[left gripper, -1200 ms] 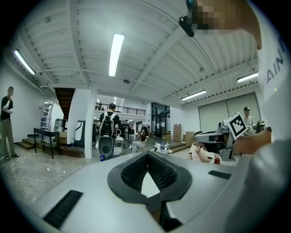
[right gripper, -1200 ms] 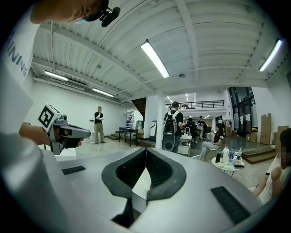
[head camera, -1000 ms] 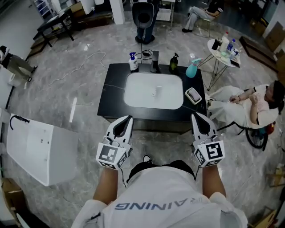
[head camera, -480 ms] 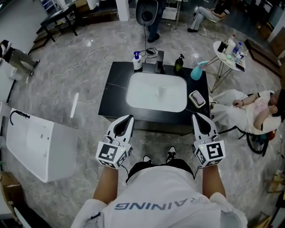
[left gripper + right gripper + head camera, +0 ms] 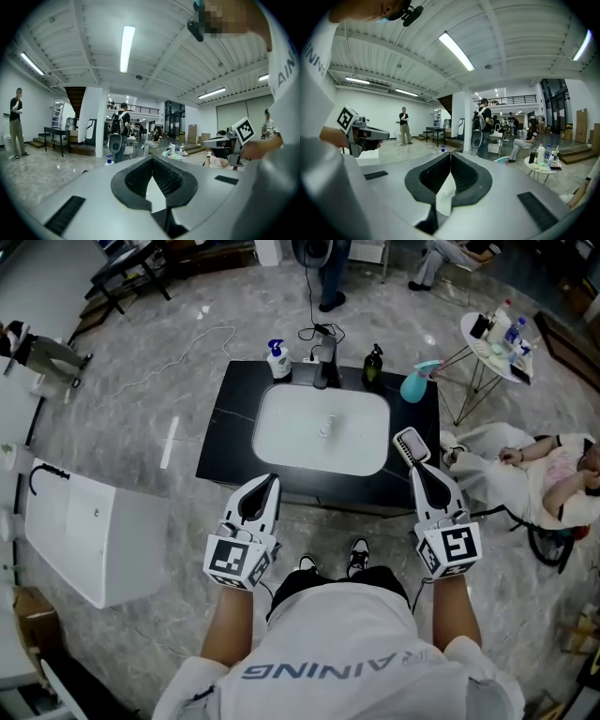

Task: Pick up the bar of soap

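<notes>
One spray bottle point(image 5: 275, 359) behind sink point(image 5: 270, 413); soap point(image 5: 410, 446), probably, right.

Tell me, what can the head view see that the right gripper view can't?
Only the head view shows the bar of soap on the black counter beside the white sink, just ahead of the right gripper. Only the right gripper view shows the ceiling lights, a standing person by the far wall, and its own jaws shut together with nothing between them. Both show the round side table with bottles and the teal object.
</notes>
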Demonstrator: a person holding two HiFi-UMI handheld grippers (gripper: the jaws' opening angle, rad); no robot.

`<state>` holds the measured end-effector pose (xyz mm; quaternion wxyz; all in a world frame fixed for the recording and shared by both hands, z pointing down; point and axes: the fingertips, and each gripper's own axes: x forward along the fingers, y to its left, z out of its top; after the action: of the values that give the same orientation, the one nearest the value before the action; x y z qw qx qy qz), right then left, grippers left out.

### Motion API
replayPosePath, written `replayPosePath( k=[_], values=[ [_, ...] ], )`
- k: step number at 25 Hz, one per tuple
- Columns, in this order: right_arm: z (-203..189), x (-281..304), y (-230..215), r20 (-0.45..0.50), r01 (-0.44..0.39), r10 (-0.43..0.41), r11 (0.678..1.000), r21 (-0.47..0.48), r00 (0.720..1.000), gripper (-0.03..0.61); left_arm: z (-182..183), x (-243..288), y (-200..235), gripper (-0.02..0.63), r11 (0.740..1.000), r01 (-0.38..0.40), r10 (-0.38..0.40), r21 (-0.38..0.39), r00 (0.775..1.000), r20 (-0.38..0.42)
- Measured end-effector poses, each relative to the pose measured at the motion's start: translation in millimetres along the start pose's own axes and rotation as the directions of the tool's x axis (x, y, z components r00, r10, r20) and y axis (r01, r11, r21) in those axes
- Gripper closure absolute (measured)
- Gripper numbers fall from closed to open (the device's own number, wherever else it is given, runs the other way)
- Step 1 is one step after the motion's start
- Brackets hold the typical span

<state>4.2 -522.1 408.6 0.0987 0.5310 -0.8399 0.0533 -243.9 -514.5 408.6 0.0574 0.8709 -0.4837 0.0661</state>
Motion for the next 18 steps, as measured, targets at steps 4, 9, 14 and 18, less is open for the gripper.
replayPosePath(
  k=[4,9,14,18],
  values=[
    [-16.6,5.3,-29.1,-0.073,0.004,-0.003,1.000,0.013,0.997,0.563,-4.8,21.3,-11.9,0.605,1.000,0.012,-0.012,-0.008,1.000,-0.029],
    [-49.8,18.5,-53.7,-0.201,0.028,-0.028,1.000,-0.001,0.979,0.561,-20.9,52.4,-23.8,0.604,0.999,0.040,-0.041,-0.008,0.997,-0.071],
    [-84.0,34.5,-82.6,-0.307,0.039,-0.041,0.999,-0.014,0.951,0.561,-34.3,82.1,-33.6,0.605,0.998,0.054,-0.056,-0.018,0.993,-0.105],
    [-116.1,55.1,-105.3,-0.408,0.023,-0.041,0.999,-0.047,0.912,0.504,-48.3,103.7,-36.1,0.605,0.998,0.052,-0.055,-0.027,0.990,-0.132]
  ],
)
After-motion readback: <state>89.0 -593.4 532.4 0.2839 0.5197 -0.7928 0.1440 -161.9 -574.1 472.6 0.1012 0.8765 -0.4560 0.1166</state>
